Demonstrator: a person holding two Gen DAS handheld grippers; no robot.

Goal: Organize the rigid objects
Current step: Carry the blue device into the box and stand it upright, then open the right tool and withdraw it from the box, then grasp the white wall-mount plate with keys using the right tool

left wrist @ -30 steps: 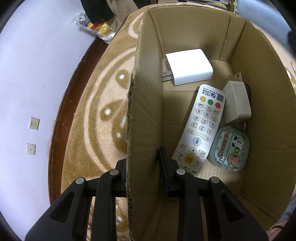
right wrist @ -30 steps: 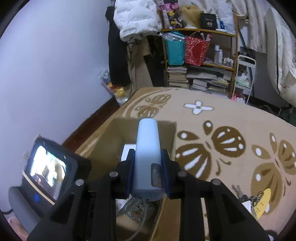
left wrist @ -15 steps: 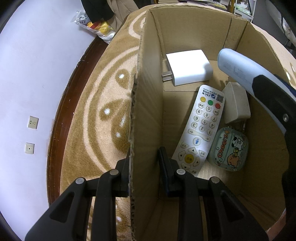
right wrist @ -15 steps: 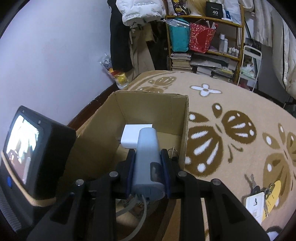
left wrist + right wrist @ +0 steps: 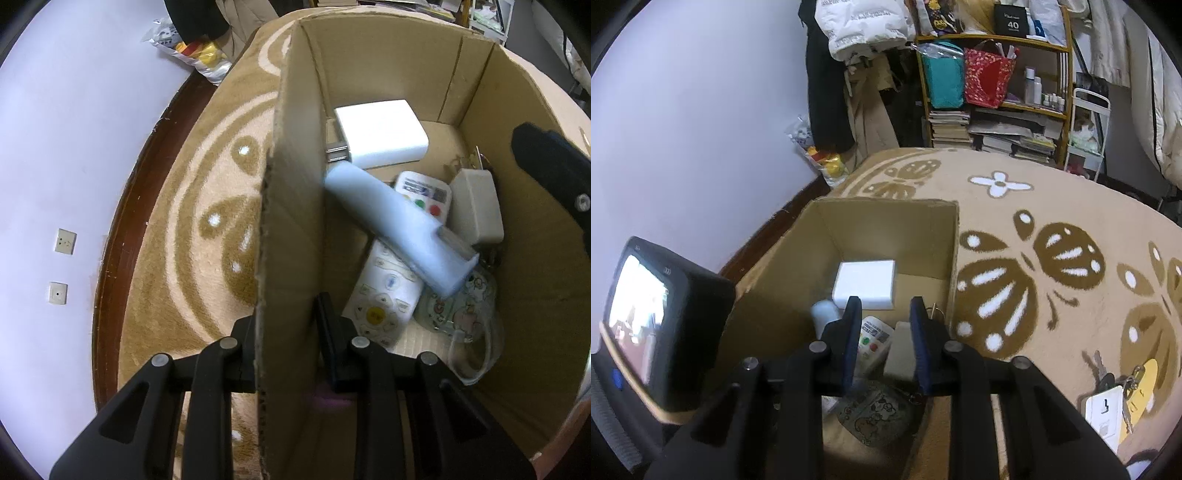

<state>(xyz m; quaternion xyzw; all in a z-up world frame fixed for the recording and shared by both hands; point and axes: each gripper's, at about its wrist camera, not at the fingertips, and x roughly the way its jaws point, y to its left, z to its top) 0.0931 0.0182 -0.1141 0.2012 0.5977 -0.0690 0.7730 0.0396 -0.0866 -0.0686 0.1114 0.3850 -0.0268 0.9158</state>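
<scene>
The left gripper [image 5: 286, 343] stays clamped on the cardboard box [image 5: 291, 184] wall, the right gripper [image 5: 882, 325] stands apart and empty above it, and the pale blue tube [image 5: 391, 221], stiff, smooth, likely light, best gripped mid-body, lies inside across the remote [image 5: 388, 295].

Patterned rug [image 5: 1052, 221], cluttered shelf [image 5: 997, 74].

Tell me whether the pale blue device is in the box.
In. The pale blue device lies slanted across the remote inside the box.
</scene>
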